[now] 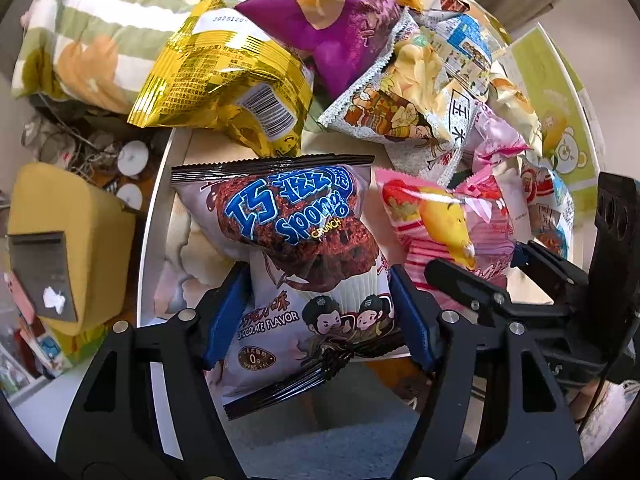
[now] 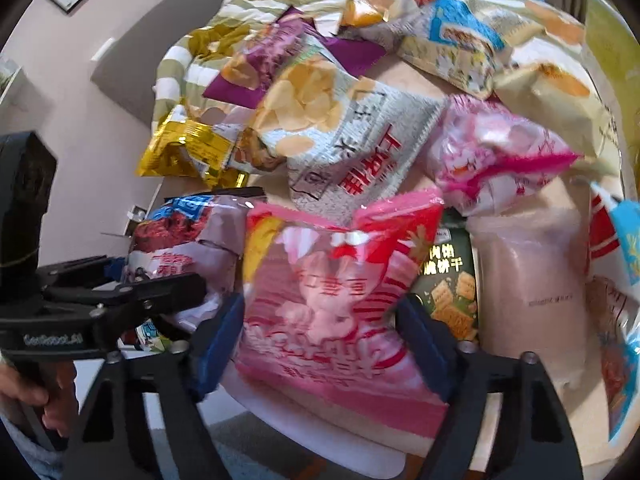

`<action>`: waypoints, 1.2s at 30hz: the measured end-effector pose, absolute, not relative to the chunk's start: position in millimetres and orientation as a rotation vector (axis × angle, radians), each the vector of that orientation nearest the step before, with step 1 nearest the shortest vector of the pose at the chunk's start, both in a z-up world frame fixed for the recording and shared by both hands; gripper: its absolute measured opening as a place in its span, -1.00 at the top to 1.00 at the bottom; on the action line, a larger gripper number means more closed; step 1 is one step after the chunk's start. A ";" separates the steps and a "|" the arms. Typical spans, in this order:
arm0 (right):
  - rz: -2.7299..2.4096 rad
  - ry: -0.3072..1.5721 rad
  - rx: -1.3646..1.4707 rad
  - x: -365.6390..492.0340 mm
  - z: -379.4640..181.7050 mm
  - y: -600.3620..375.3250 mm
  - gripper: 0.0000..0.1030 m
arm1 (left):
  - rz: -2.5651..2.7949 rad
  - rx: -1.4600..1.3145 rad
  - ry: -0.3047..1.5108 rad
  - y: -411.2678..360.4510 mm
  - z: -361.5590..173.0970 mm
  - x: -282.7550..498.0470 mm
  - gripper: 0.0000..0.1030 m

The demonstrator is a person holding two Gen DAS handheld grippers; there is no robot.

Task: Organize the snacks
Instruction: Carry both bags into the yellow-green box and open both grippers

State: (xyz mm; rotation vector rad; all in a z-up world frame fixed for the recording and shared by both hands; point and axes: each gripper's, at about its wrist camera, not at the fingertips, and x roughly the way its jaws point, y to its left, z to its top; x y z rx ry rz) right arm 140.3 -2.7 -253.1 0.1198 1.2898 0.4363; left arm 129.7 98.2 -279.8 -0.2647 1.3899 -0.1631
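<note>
My left gripper (image 1: 320,312) is shut on a Sponge Crunch chocolate snack bag (image 1: 296,248), held over the near edge of a round white table (image 1: 154,220). My right gripper (image 2: 320,340) is shut on a pink and red snack bag (image 2: 336,300), which also shows in the left wrist view (image 1: 440,224) to the right of the chocolate bag. The chocolate bag shows in the right wrist view (image 2: 188,248) at left, with the left gripper (image 2: 120,292) on it. A pile of snack bags lies behind both.
The pile holds a gold foil bag (image 1: 228,80), a purple chip bag (image 1: 340,20), a grey-white chip bag (image 2: 344,140), a pink bag (image 2: 496,160) and a green cracker box (image 2: 448,288). A striped floral cloth (image 1: 80,40) lies behind. A yellow stool (image 1: 60,240) stands at left.
</note>
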 end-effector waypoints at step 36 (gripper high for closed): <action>0.076 0.889 0.266 121.9 -78.7 -142.8 -0.17 | -0.452 -0.164 1.044 -2.1 -125.0 200.6 -0.27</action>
